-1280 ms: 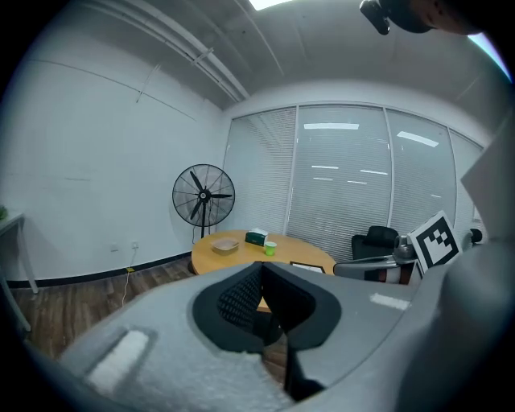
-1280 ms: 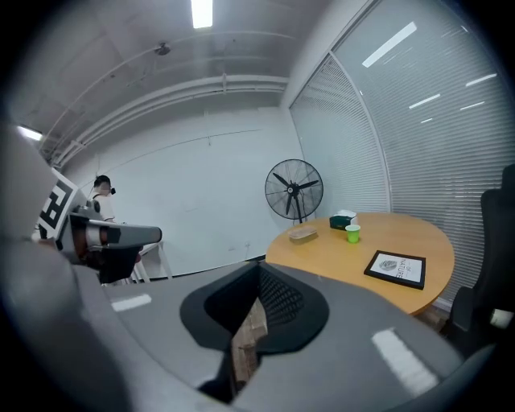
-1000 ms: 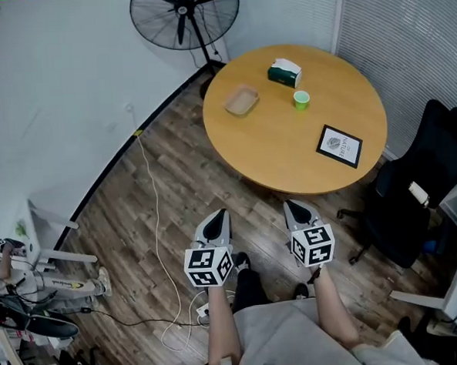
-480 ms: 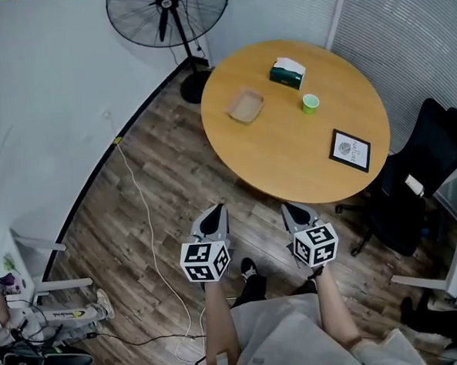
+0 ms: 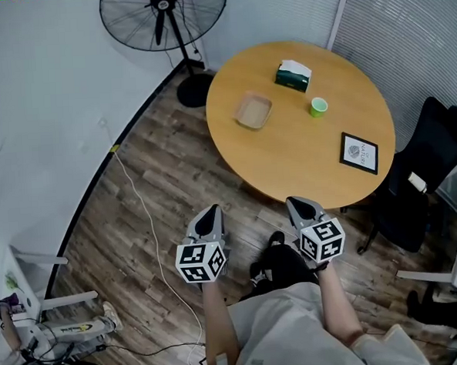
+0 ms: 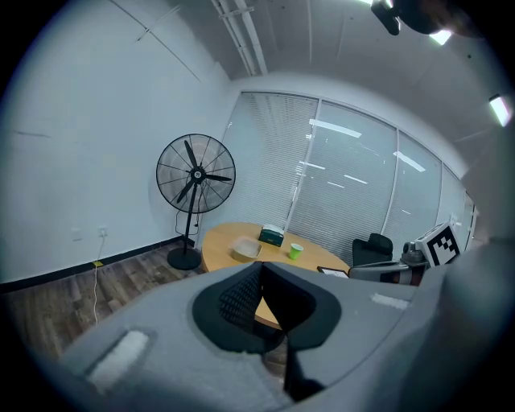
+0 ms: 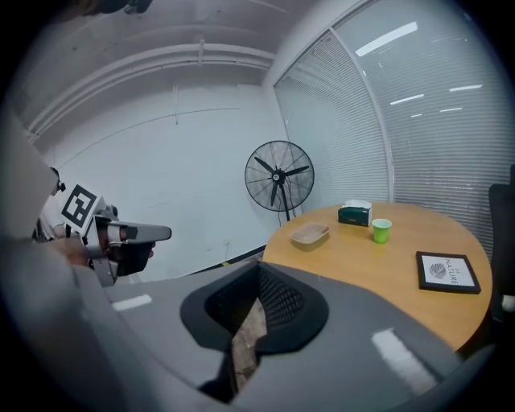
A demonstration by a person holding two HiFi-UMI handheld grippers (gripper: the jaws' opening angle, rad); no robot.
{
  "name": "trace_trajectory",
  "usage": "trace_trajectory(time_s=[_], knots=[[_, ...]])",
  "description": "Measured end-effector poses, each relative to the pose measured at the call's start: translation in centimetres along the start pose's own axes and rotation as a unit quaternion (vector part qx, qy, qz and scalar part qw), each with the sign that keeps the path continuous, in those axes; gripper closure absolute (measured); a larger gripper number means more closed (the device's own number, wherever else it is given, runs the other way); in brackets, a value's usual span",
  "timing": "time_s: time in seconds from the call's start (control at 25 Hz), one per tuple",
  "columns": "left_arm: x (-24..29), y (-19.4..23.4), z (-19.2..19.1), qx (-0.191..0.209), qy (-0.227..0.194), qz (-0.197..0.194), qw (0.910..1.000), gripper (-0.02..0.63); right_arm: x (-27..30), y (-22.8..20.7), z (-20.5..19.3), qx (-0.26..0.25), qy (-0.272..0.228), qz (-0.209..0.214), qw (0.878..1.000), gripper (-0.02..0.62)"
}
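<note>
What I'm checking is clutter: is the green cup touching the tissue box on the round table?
Apart. The head view shows bare tabletop between the green cup and the tissue box.

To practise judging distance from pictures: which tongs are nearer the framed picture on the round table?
Right. The right tongs hang over the floor beside the table, near the framed picture; the left tongs are farther left.

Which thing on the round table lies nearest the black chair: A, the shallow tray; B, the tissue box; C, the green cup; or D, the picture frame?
D: the picture frame lies at the edge of the table beside the black chair; the tissue box, tray and green cup sit farther from it.
</note>
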State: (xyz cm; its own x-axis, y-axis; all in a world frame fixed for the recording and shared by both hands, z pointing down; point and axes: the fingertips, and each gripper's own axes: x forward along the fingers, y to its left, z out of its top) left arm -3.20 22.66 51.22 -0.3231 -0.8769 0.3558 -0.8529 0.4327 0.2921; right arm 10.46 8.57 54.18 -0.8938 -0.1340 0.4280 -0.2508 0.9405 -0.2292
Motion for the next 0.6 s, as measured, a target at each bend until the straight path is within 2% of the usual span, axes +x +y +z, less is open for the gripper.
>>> trace_trajectory(time_s=[0.28, 0.6], knots=[[3.7, 3.1, 2.3, 0.025, 0.010, -0.001, 0.9996, 0.600, 5.3, -1.1, 1.4, 0.005, 0.010, 0.007, 1.000, 0.597], [12.2, 7.2, 6.5, 0.046, 0.026, -0.018, 0.9985, 0.600, 14.0, -3.9, 4.9, 0.021, 0.009, -0.002, 1.000, 0.597]])
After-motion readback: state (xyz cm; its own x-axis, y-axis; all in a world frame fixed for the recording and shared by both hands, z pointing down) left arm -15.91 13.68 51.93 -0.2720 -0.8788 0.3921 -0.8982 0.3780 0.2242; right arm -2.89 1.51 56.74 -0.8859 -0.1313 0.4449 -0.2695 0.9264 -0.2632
